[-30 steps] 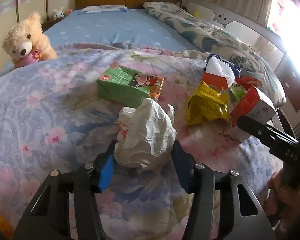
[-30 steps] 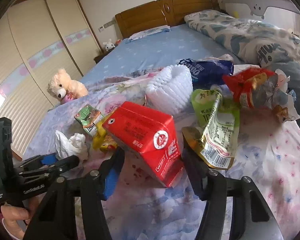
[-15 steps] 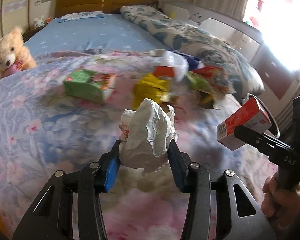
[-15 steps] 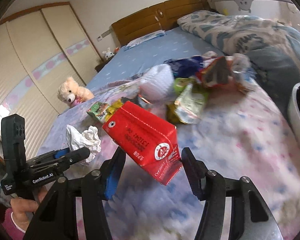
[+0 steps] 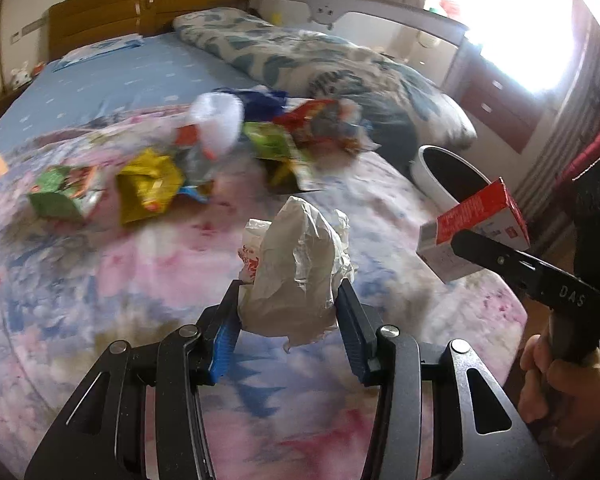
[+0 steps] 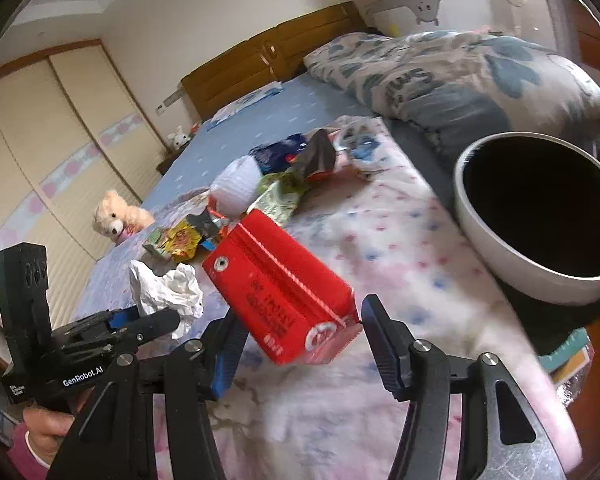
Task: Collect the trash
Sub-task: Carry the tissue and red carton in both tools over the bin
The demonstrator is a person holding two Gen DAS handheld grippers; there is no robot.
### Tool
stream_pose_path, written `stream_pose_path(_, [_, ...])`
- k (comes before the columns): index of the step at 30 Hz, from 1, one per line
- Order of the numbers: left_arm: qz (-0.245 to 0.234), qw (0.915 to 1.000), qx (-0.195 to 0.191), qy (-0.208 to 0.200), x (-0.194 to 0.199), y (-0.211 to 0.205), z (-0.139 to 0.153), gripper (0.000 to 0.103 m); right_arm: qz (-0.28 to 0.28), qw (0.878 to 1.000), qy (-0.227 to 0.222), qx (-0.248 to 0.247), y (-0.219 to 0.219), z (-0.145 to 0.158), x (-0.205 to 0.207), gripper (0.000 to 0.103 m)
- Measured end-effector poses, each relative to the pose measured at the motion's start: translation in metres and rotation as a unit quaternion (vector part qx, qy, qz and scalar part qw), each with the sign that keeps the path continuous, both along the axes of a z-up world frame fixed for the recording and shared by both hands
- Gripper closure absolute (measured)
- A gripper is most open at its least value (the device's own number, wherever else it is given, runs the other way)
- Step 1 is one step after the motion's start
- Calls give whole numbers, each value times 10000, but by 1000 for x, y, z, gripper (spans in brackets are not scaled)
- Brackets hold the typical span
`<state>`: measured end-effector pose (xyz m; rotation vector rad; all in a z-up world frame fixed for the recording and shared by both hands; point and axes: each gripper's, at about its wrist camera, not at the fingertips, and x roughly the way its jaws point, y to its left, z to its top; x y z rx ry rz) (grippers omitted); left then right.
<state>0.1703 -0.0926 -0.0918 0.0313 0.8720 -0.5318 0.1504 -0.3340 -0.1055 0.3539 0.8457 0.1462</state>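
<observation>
Two pieces in hand, nothing visibly binned yet. Nearest in the left view: left tongs (image 5: 288, 316) clamped on the crumpled white paper (image 5: 296, 276), lifted clear of the floral bedspread (image 5: 100, 300). Off to the side, right tongs (image 6: 296, 344) pinching the red carton (image 6: 284, 296), tilted, also up off the bed. Looks like both are headed for the white bin (image 6: 540, 216) beside the bed's edge, so roughly early-to-mid in the job.

Still left on the bed, further back: green carton (image 5: 60, 196), yellow wrapper (image 5: 148, 188), a green packet (image 5: 272, 144), red wrapper (image 5: 320, 120), a white foam-looking thing (image 5: 216, 120) and something dark blue (image 5: 260, 100) behind it. Plenty of trips to go, probably.

View differences: right camera gets nearly the whole bin mouth, dark inside, can't tell if anything's in there; left camera catches just a slice of rim behind the carton. Right camera also picks up the teddy bear (image 6: 116, 220) and the wardrobe doors (image 6: 60, 152), barely or not at all in the left one. Left camera gives the bright window (image 5: 520, 20) and a better spread of the leftover pile, though blurred.
</observation>
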Motion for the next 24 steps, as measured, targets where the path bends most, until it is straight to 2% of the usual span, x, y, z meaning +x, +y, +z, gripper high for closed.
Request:
stream_pose_path(1, [-46,10000,9,-11,0,-5,1,59,-59,10000,-20,16,-6,2,-4,46])
stream_pose_path(2, [-114,9999,16,-22,-1,-11,2,59,-90,10000,-29,29,-8,2,-5,64])
stream_pose_path(3, [-157,9999,18,-29,-2,-16,2,59,-125,9999,-14,57,-12,3,-7,70])
stream_pose_path(10, [-429,9991,0,-19,-7,-44,6,59,-426,9989,30,188,-40,1,-19,71])
stream_pose_path(24, [-1065,9942,104,-104,-7,-112,14,59,-943,9955,-120,47,-93,18,-35,72])
